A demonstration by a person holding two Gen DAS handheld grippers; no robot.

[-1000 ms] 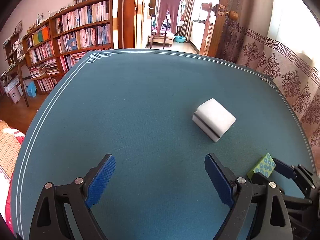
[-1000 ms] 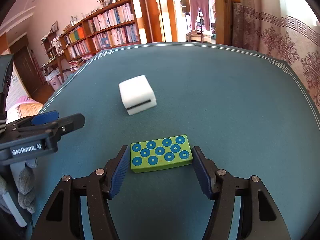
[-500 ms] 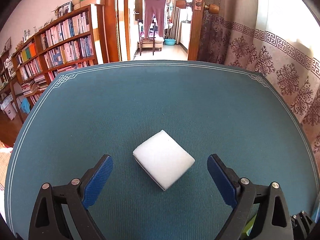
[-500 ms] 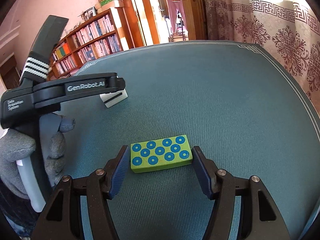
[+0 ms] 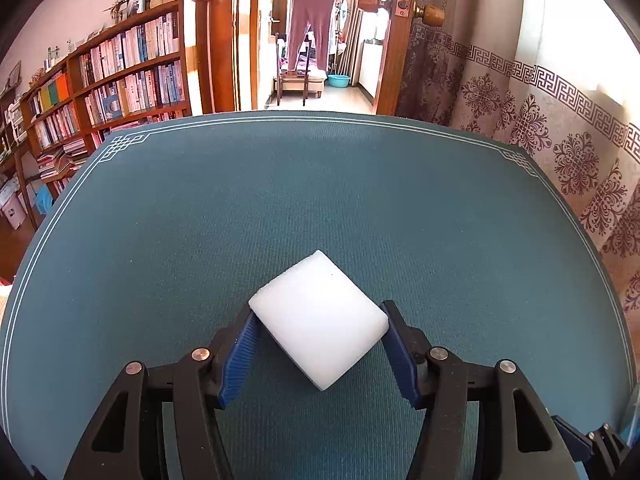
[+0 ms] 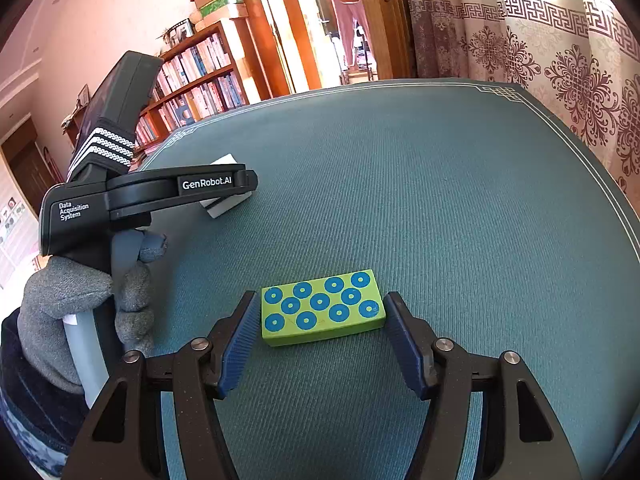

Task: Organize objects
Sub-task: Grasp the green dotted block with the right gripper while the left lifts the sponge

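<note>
On the teal table (image 5: 320, 184), the left claw (image 5: 320, 344) has its blue pads (image 5: 239, 354) pressed against two opposite corners of a white foam block (image 5: 320, 318), which sits turned cornerwise between them. From the other camera the same block (image 6: 224, 200) shows only partly, tucked behind the black claw body with white lettering on its side, and a grey-gloved hand (image 6: 80, 296) grips the handle beneath it.

Nearer the front edge of the table, the right claw (image 6: 322, 338) brackets a green block with blue dots (image 6: 322, 308). Its fingers stand just beside the block's short ends, narrowed nearly to its width; I cannot tell whether they actually touch it. The block lies flat on the cloth, well apart from the white one, which is further back and to the left.

Behind the table stand a bookshelf (image 5: 120, 76) packed with books, a patterned curtain (image 5: 560, 128) on the right, and an open wooden door (image 5: 396, 40).
</note>
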